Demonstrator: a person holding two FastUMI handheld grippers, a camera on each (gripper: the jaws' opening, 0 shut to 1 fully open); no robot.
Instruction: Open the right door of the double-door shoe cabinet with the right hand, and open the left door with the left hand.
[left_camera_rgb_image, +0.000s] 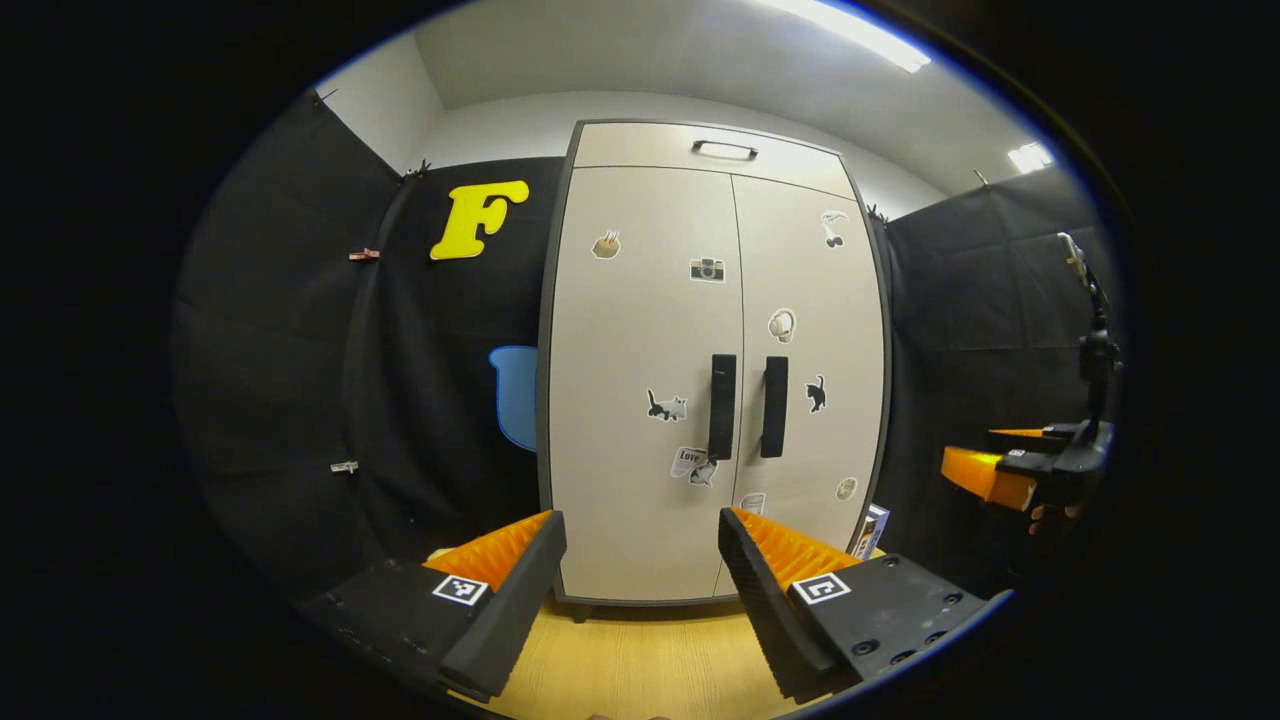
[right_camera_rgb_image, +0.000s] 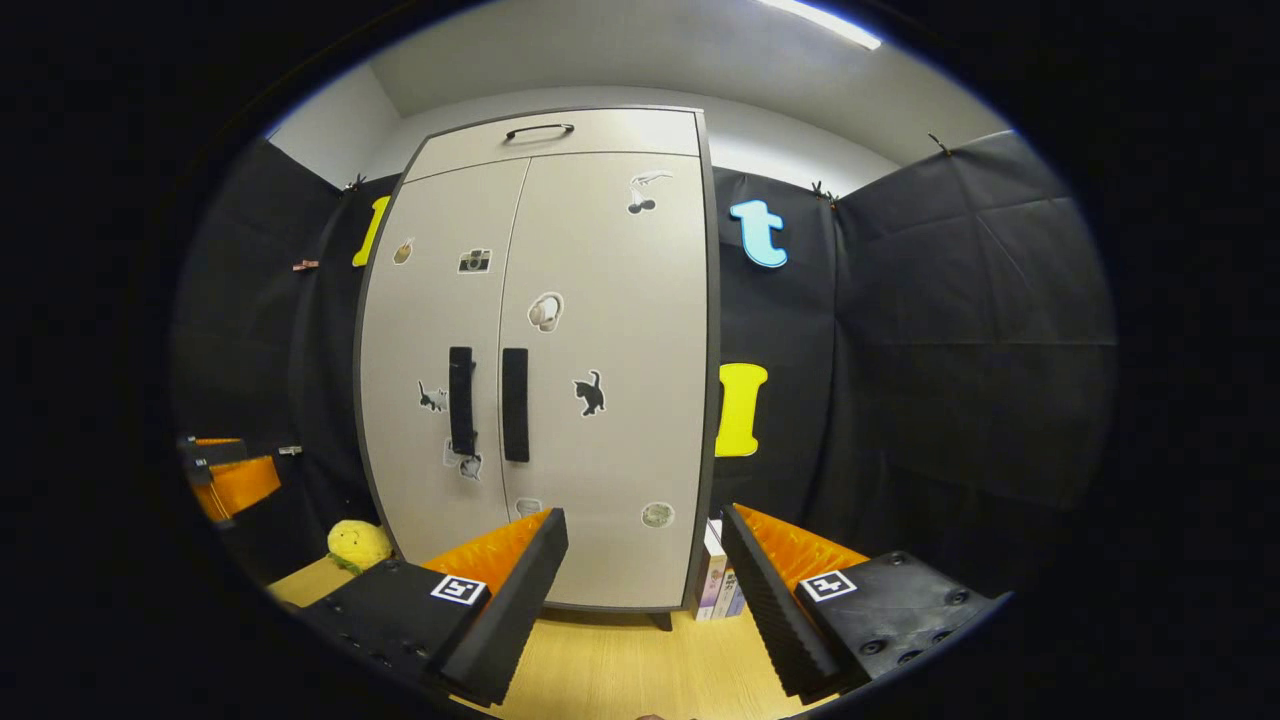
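A pale grey double-door shoe cabinet (left_camera_rgb_image: 640, 300) (right_camera_rgb_image: 590, 300) stands upright ahead, both doors closed and dotted with stickers. Two dark vertical handles sit side by side at the centre seam: the left door handle (left_camera_rgb_image: 722, 406) (right_camera_rgb_image: 461, 400) and the right door handle (left_camera_rgb_image: 774, 406) (right_camera_rgb_image: 515, 404). My left gripper (left_camera_rgb_image: 642, 545) is open, well short of the cabinet, roughly facing the left door. My right gripper (right_camera_rgb_image: 645, 540) is open too, apart from the cabinet and facing the right door's outer half. The right gripper (left_camera_rgb_image: 1010, 465) also appears far right in the left gripper view, the left gripper (right_camera_rgb_image: 230, 470) far left in the right gripper view.
The cabinet stands on a light wooden floor (left_camera_rgb_image: 640, 660). A yellow plush toy (right_camera_rgb_image: 358, 545) lies at its left foot. Several books or boxes (right_camera_rgb_image: 720, 580) lean against its right side. A drawer with a handle (left_camera_rgb_image: 724, 150) tops the cabinet. Black cloth walls close in both sides.
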